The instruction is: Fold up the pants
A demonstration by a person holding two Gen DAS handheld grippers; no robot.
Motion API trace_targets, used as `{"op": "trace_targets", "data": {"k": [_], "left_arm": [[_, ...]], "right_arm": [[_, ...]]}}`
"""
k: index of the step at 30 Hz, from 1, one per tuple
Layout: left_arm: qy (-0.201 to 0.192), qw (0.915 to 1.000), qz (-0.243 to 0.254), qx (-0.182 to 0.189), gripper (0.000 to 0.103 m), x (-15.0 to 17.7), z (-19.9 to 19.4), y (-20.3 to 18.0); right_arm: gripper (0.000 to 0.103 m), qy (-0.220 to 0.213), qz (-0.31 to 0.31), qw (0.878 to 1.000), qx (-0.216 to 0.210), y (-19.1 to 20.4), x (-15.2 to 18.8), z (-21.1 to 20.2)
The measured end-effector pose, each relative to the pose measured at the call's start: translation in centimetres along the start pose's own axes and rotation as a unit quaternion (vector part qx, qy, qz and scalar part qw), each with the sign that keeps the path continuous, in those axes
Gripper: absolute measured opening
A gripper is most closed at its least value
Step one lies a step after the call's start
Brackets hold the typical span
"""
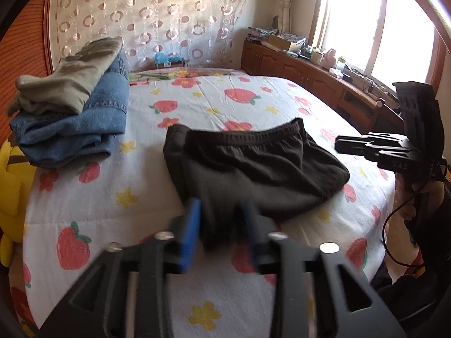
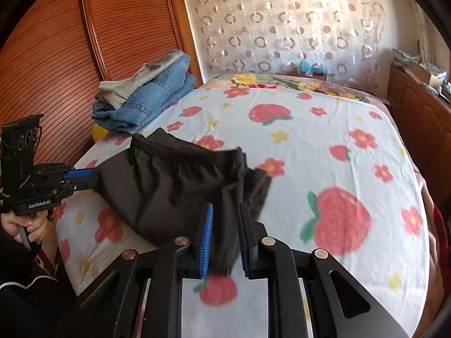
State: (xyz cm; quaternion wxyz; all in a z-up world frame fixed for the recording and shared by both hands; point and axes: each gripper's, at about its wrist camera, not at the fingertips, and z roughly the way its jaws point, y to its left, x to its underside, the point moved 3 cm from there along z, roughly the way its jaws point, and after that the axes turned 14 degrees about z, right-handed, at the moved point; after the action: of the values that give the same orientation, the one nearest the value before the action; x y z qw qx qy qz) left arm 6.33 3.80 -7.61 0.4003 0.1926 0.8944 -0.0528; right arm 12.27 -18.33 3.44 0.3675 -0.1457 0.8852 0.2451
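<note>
Dark brown pants (image 1: pixel 253 163) lie folded in a bundle on the strawberry bedsheet (image 1: pixel 197 98), waistband toward the far side. My left gripper (image 1: pixel 222 219) has its blue pads on either side of the near edge of the pants, with cloth between them. In the right wrist view the pants (image 2: pixel 174 186) hang partly lifted. My right gripper (image 2: pixel 225 233) has cloth between its blue pads. The left gripper also shows in the right wrist view (image 2: pixel 93 178) pinching the pants' left edge. The right gripper also shows in the left wrist view (image 1: pixel 341 142), off the pants' right side.
A stack of folded jeans (image 1: pixel 79 124) with a khaki garment (image 1: pixel 70 81) on top sits at the bed's far left. A yellow plush toy (image 1: pixel 8 186) lies beside it. Wooden cabinets (image 1: pixel 310 73) with clutter run under the window at right. A wooden wardrobe (image 2: pixel 56 42) stands left.
</note>
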Motion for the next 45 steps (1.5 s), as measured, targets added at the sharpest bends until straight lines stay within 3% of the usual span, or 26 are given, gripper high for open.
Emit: {"op": "trace_targets", "data": {"k": [4, 6, 8, 13, 15, 20, 24, 26, 30, 33, 37, 42, 45], "left_arm": [[-0.006, 1.0, 0.004, -0.007, 0.049, -0.9, 0.4, 0.6], [-0.01, 0.9998, 0.003, -0.014, 0.049, -1.5, 0.9, 1.1], [-0.015, 0.9998, 0.001, -0.011, 0.049, -2.2, 1.5, 1.7], [-0.005, 1.0, 0.004, -0.001, 0.047, -3.6, 3.8, 2.7], [0.005, 1.0, 0.007, -0.001, 0.038, -3.8, 4.7, 2.9], [0.019, 0.9997, 0.015, 0.004, 0.031, -4.0, 6.2, 3.0], [0.011, 0.9997, 0.018, 0.01, 0.012, -4.3, 5.9, 3.0], [-0.001, 0.9998, 0.016, 0.014, 0.011, -4.6, 5.4, 2.9], [-0.03, 0.9993, 0.02, 0.01, 0.011, -5.5, 4.0, 2.4], [-0.029, 0.9993, 0.025, -0.004, 0.012, -5.9, 4.2, 2.3], [-0.004, 0.9994, 0.029, -0.017, 0.022, -5.6, 5.4, 2.3], [0.0, 0.9993, 0.029, -0.026, 0.043, -5.1, 5.5, 2.4], [-0.001, 0.9991, 0.032, -0.028, 0.045, -5.1, 5.4, 2.3]], "right_arm": [[0.029, -0.001, -0.014, 1.0, 0.003, 0.6, -1.1, 1.7], [0.042, -0.002, -0.018, 1.0, 0.005, 0.6, -1.6, 2.4], [0.049, -0.002, -0.018, 1.0, 0.012, 0.4, -2.3, 3.3], [0.049, 0.013, -0.017, 1.0, 0.017, -0.2, -3.8, 5.9], [0.049, 0.019, -0.018, 1.0, 0.01, -0.1, -4.2, 6.7], [0.049, 0.038, -0.008, 0.999, -0.007, -0.5, -4.5, 8.6], [0.023, 0.047, -0.004, 0.999, -0.022, -0.4, -4.6, 9.2], [0.008, 0.048, -0.006, 0.999, -0.02, -0.4, -4.6, 9.1], [0.007, 0.007, 0.003, 1.0, -0.023, -0.5, -4.9, 7.3], [0.007, -0.016, 0.001, 1.0, -0.003, -0.2, -4.9, 6.6], [0.007, 0.002, 0.002, 1.0, 0.018, -0.2, -4.5, 8.0], [0.007, 0.007, 0.009, 1.0, 0.019, 0.0, -4.6, 8.5], [0.007, 0.007, 0.008, 1.0, 0.019, -0.3, -4.7, 8.1]]}}
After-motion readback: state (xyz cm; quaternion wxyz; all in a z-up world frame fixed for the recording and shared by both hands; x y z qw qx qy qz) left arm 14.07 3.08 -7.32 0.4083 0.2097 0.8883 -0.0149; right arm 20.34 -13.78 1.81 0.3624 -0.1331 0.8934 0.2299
